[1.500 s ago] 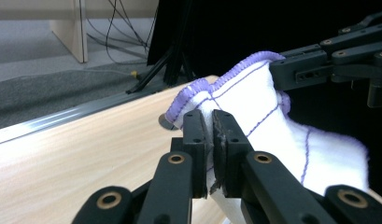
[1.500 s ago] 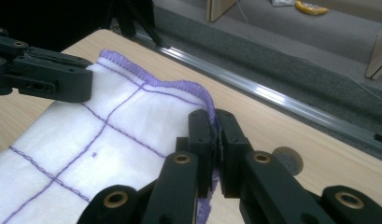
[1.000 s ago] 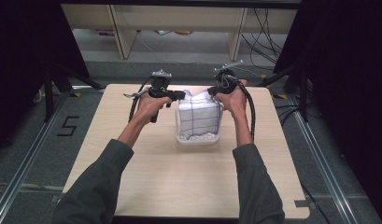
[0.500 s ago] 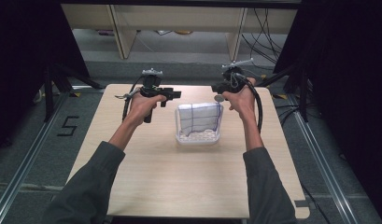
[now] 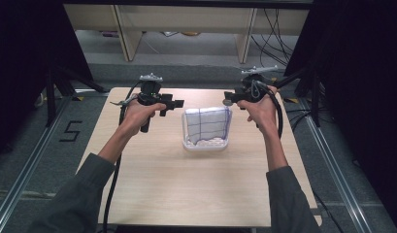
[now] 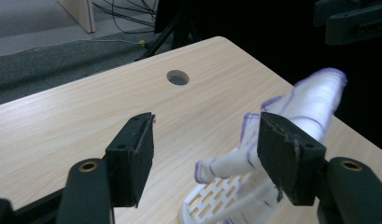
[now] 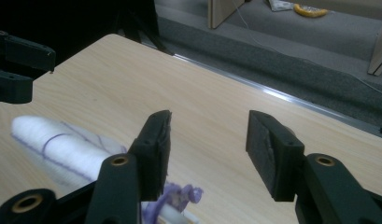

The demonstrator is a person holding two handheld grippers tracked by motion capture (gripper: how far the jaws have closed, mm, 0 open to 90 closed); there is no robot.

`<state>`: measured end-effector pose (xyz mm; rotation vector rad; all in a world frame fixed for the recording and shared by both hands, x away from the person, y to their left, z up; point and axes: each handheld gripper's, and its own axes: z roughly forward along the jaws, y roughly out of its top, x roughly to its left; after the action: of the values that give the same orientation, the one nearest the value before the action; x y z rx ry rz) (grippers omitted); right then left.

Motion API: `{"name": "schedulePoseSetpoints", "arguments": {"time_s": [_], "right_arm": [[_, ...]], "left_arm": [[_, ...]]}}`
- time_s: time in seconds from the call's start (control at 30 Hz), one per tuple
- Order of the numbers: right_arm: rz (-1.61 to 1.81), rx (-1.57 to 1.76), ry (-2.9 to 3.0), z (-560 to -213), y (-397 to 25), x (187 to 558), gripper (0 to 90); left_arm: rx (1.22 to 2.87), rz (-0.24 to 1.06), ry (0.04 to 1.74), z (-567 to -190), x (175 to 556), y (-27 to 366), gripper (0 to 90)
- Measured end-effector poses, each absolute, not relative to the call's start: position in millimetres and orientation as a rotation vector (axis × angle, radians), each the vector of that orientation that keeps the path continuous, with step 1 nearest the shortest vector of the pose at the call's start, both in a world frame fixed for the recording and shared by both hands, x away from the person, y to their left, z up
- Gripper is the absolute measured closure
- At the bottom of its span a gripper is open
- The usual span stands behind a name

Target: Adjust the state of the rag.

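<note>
High view came first: a white cloth (image 5: 206, 122) with thin purple grid lines stood draped in a small white slotted basket (image 5: 206, 144), which sat near the middle of the desk (image 5: 196, 184). The left claw (image 5: 173, 104) hung just to the left of the basket and the right claw (image 5: 229, 98) just to its far right, each apart from the cloth and gripping nothing.

Left gripper view showed the left claw (image 6: 205, 149) with its jaws spread wide and nothing between them. Beyond them the cloth (image 6: 310, 100) rose out of the basket (image 6: 212, 198) as a blurred, rumpled fold.

Right gripper view showed the right claw (image 7: 207, 149) likewise released, jaws parted over bare desk, with the cloth (image 7: 62, 142) lying to the left of the jaws and a purple-edged corner (image 7: 179, 196) bunched just below them.

Judging by its folds, the cloth was probably soft, light and limp, neither fragile nor slippery, so it would likely sag and trail when lifted. The upper edge or a free corner looked the best hold. The basket seemed light plastic and might be dragged along if the cloth snagged in its slots.
</note>
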<state>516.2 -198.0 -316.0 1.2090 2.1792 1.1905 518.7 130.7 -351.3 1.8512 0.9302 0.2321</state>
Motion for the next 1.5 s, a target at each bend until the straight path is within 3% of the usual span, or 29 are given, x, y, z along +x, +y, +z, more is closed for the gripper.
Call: {"name": "schedulePoseSetpoints", "arguments": {"time_s": [0.3,0.53,0.63,1.1,1.5], "right_arm": [[1.22,1.198,2.184,-313,-201,488,42.9],[1.243,1.19,2.173,-322,-199,471,41.9],[1.255,1.179,2.182,-325,-199,467,41.5],[1.27,1.182,2.153,-334,-202,443,37.7],[1.287,1.182,2.155,-344,-207,434,37.2]], "left_arm": [[1.837,0.22,0.905,-347,496,137,34.2],[1.849,0.238,0.899,-348,484,139,31.9],[1.837,0.164,0.887,-348,478,142,30.3],[1.874,0.185,0.842,-355,443,144,24.2],[1.873,0.193,0.847,-362,434,147,23.8]]}}
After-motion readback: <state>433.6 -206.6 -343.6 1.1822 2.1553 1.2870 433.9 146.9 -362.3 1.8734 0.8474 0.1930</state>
